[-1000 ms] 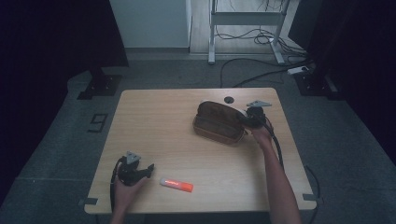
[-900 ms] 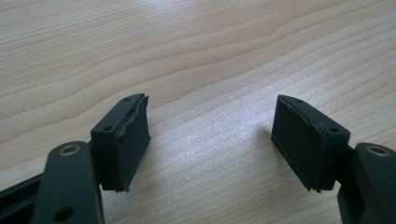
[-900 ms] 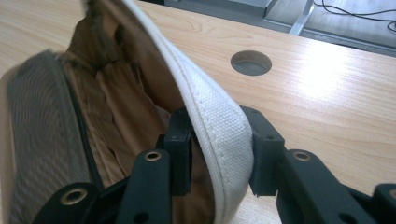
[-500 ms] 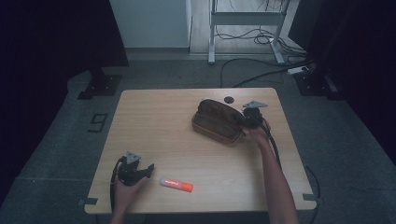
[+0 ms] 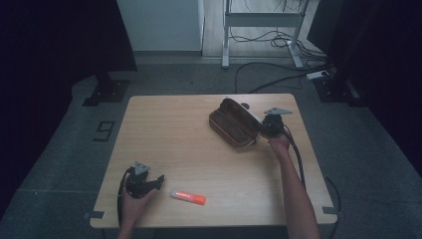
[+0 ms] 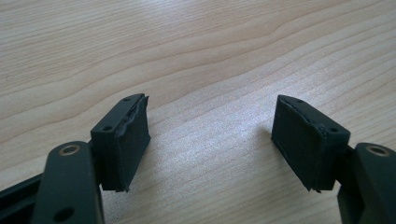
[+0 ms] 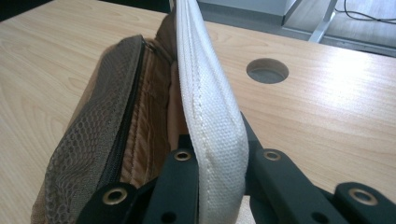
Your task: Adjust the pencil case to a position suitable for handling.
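Observation:
A brown pencil case (image 5: 233, 128) lies open at the table's back right, its mesh side (image 7: 93, 140) and tan lining showing. Its white fabric lid (image 7: 205, 102) stands up on edge. My right gripper (image 7: 212, 151) has just been closing and is now shut on the near end of that lid (image 5: 249, 114), both jaws pressed against the cloth. In the high view the right gripper (image 5: 260, 129) sits at the case's right end. My left gripper (image 6: 210, 135) rests open on bare wood near the front left (image 5: 157, 180). An orange marker (image 5: 188, 197) lies just to its right.
The wooden table (image 5: 169, 129) has a round cable hole (image 7: 267, 70) behind the case. Dark floor, cables and a metal stand's legs (image 5: 259, 20) lie beyond the far edge. A cable trails from each gripper toward the front edge.
The case's white lid now stands raised with the inside showing, and the right gripper has closed on it. The left gripper and the marker have not moved.

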